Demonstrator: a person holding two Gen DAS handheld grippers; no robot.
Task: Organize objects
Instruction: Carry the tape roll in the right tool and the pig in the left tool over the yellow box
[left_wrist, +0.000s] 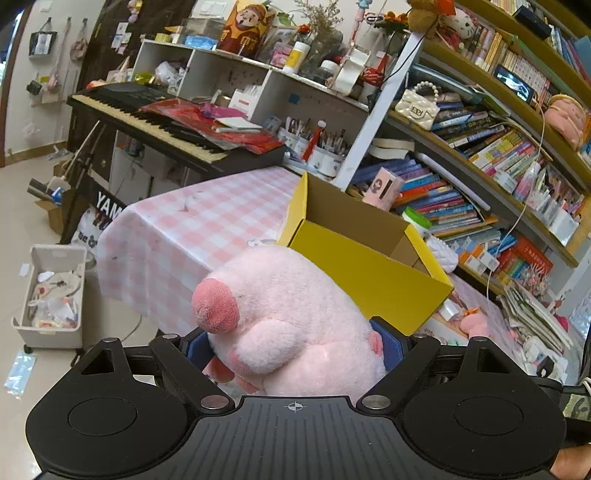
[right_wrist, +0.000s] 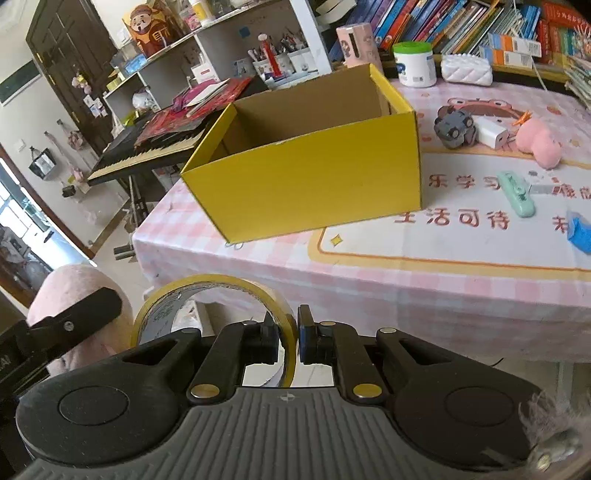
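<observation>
My left gripper (left_wrist: 295, 343) is shut on a pink plush pig (left_wrist: 288, 310) and holds it in the air in front of the table, near the open yellow cardboard box (left_wrist: 369, 266). My right gripper (right_wrist: 291, 339) is shut on the rim of a yellow tape roll (right_wrist: 207, 306), held below the table's front edge. The box (right_wrist: 314, 177) stands on the pink checked tablecloth (right_wrist: 258, 258), open and looking empty inside. The plush and the left gripper also show at the left of the right wrist view (right_wrist: 74, 314).
On the table to the right of the box lie a grey toy car (right_wrist: 454, 125), a white charger (right_wrist: 491, 134), a small pink plush (right_wrist: 539, 142), a mint green stapler (right_wrist: 517, 194) and a blue item (right_wrist: 580, 230). A keyboard (left_wrist: 155, 122), bookshelves (left_wrist: 480, 147) and a floor bin (left_wrist: 51, 295) surround the table.
</observation>
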